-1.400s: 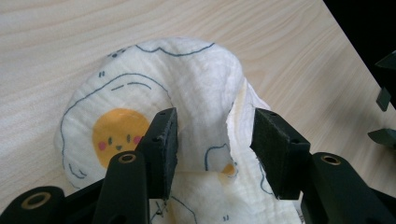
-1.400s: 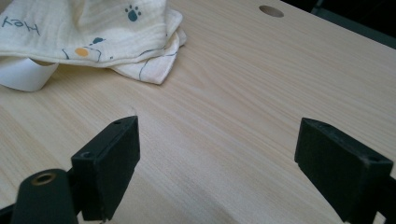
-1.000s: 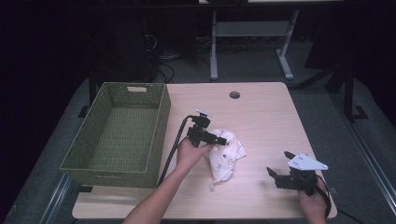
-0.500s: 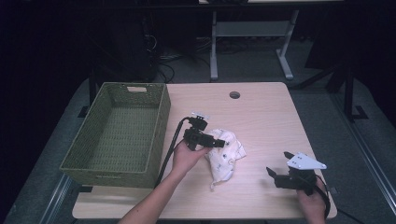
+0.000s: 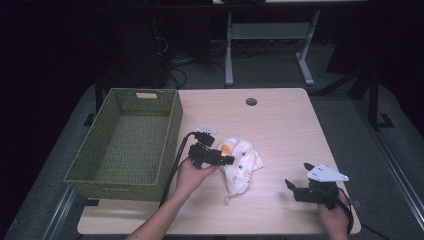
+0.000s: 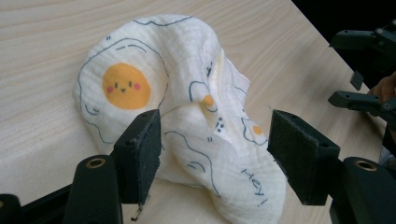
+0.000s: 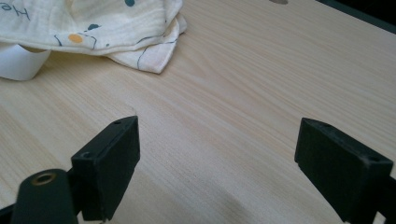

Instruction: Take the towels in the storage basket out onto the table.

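Green woven basket (image 5: pixel 125 145) sits empty along the table's (image 5: pixel 280 120) left edge. Just right of it, mid-table, the left gripper (image 5: pixel 231 160) has jaws apart straddling the crumpled egg-print cloth (image 6: pixel 187 116), probably lined up to pinch a raised fold; contact cannot be told. Right gripper (image 5: pixel 291 187), near the front right corner, is parted over bare wood, apparently idle; the cloth's underside is hidden.

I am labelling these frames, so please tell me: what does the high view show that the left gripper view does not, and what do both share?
High view alone: the green woven basket, the person's left hand, and the round hole in the table.

Left gripper view alone: the smiling egg-yolk face and the printed word "Hey" on the cloth.

Both: the crumpled white cloth, the open left tool at it, and the right tool farther off.
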Demonstrator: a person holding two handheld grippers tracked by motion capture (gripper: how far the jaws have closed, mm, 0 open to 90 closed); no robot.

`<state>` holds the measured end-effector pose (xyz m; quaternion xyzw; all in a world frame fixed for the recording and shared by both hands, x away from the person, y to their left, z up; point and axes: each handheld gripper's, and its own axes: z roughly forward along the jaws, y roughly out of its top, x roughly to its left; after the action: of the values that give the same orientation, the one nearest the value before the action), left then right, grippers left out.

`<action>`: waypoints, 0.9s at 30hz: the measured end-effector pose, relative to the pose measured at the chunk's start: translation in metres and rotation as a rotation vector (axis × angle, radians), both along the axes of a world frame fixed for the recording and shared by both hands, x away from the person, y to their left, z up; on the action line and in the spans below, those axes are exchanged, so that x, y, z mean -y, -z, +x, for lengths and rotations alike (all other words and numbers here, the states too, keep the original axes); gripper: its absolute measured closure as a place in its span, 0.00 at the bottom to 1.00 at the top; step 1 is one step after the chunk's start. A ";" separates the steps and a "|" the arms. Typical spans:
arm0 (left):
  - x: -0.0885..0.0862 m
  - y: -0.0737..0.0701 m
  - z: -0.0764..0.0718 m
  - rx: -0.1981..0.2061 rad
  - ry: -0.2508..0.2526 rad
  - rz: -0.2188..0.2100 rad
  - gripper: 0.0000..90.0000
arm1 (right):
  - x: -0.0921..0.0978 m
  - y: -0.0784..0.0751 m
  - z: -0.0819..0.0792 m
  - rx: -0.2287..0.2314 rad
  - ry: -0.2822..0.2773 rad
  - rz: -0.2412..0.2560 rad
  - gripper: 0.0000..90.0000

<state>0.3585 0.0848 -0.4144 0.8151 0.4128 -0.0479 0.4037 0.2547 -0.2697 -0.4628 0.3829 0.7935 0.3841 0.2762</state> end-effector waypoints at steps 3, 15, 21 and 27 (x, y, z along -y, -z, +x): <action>-0.001 0.001 -0.005 0.006 0.003 0.002 0.38 | 0.000 0.000 -0.001 -0.001 0.002 0.003 0.15; -0.010 0.009 -0.030 0.038 0.014 0.015 0.37 | -0.002 0.000 -0.001 -0.002 -0.004 -0.006 0.15; -0.012 0.014 -0.041 0.045 0.020 0.007 0.37 | -0.004 0.001 -0.001 -0.006 -0.004 -0.008 0.15; -0.019 0.024 -0.053 0.038 0.018 -0.009 0.37 | -0.003 0.000 -0.002 0.003 -0.006 -0.004 0.15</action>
<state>0.3058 0.1038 -0.4379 0.8178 0.3972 -0.0379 0.4147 0.2526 -0.2663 -0.4624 0.3793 0.7950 0.3839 0.2770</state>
